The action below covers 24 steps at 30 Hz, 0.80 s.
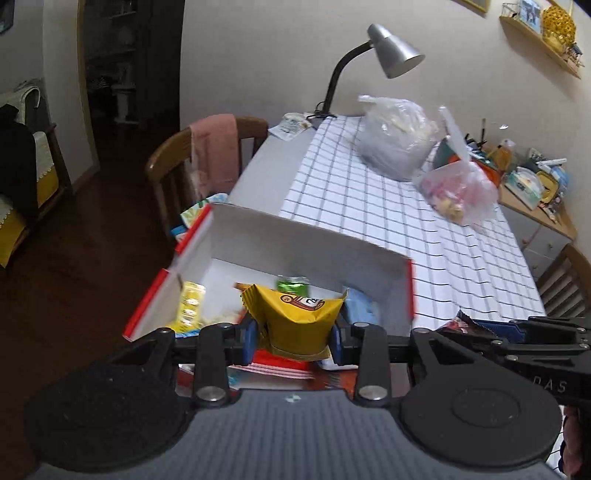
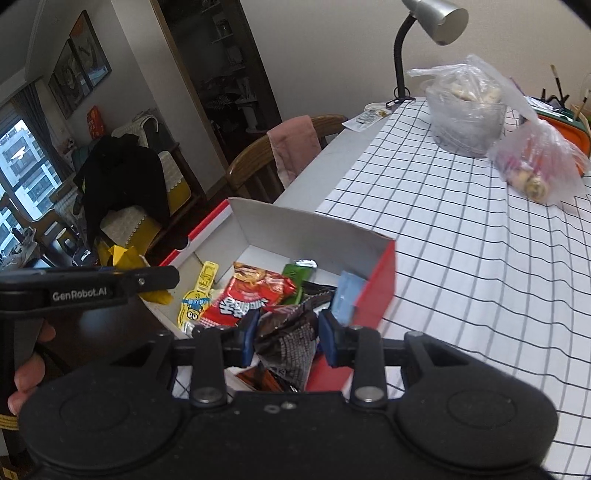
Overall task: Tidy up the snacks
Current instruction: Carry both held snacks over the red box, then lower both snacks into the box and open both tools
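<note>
A white cardboard box with red outer sides (image 1: pixel 295 240) (image 2: pixel 373 291) stands at the table's near left edge and holds several snack packets. My left gripper (image 1: pixel 293 334) is shut on a yellow snack packet (image 1: pixel 295 317), held over the box's near side. My right gripper (image 2: pixel 286 332) is shut on a dark crinkled snack packet (image 2: pixel 291 343) above the box's near right corner. Inside the box lie a red packet (image 2: pixel 251 295), a green packet (image 2: pixel 295 275), a light blue packet (image 2: pixel 343 295) and a yellow Minions packet (image 2: pixel 197 301). The left gripper's body (image 2: pixel 88 286) shows in the right wrist view.
A checked tablecloth (image 2: pixel 461 258) covers the table. Two clear plastic bags of food (image 2: pixel 465 107) (image 2: pixel 539 166) and a grey desk lamp (image 2: pixel 436 18) stand at the far end. A wooden chair with a pink towel (image 2: pixel 291 151) is at the table's left side.
</note>
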Motion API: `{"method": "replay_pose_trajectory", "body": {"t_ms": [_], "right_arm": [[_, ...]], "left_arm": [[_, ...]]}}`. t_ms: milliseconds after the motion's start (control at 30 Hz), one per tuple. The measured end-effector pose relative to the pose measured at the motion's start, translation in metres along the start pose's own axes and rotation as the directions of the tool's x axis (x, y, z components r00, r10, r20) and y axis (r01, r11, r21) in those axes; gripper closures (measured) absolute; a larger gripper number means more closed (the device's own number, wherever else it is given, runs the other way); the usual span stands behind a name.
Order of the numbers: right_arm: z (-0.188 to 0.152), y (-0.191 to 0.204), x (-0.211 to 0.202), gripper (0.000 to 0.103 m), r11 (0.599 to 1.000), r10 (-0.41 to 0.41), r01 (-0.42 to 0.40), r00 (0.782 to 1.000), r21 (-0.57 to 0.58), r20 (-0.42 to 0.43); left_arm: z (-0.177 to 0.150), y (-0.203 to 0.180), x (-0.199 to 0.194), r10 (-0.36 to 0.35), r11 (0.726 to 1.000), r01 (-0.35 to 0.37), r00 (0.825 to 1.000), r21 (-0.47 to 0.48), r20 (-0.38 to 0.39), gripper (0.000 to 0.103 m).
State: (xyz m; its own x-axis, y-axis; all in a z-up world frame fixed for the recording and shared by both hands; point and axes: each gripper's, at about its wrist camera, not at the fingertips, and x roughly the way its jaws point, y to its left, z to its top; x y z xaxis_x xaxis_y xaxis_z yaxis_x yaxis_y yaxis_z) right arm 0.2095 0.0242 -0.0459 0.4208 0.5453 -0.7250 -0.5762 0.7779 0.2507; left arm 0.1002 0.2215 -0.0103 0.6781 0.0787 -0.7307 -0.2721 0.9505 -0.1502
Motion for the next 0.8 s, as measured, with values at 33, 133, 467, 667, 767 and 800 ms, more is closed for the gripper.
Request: {"method": "replay_pose_trajectory", "body": {"t_ms": [33,133,467,667,767,800], "right_arm": [[0.001,0.004,0.007,0.07,1.0,-0.01,0.01,1.0,0.001,-0.002],[0.004,0.012,0.025,0.07,0.999,-0.043,0.043,0.999,0.004,-0.011],[0.003,0.026,0.083,0.07,0.994,-0.107,0.107,0.991,0.006,-0.082],[-0.001,0.032,0.105,0.07,0.99,-0.143,0.142,0.983,-0.021,-0.113],[-0.005,0.032,0.112,0.07,0.988,-0.157,0.155,0.979,-0.021,-0.13],[-0.006,0.032,0.113,0.07,0.987,-0.159,0.158,0.978,-0.019,-0.134]], "left_arm": [[0.003,0.006,0.005,0.006,1.0,-0.006,1.0,0.0,-0.006,0.067],[0.009,0.021,0.021,0.012,1.0,-0.012,1.0,0.009,-0.024,0.067],[0.011,0.049,0.083,0.038,0.999,-0.033,0.991,0.039,-0.125,0.067],[0.002,0.056,0.107,0.043,0.998,-0.033,0.983,0.06,-0.176,0.067],[-0.004,0.058,0.113,0.039,0.997,-0.025,0.979,0.069,-0.201,0.067],[-0.006,0.057,0.114,0.04,0.997,-0.024,0.978,0.076,-0.207,0.067]]}}
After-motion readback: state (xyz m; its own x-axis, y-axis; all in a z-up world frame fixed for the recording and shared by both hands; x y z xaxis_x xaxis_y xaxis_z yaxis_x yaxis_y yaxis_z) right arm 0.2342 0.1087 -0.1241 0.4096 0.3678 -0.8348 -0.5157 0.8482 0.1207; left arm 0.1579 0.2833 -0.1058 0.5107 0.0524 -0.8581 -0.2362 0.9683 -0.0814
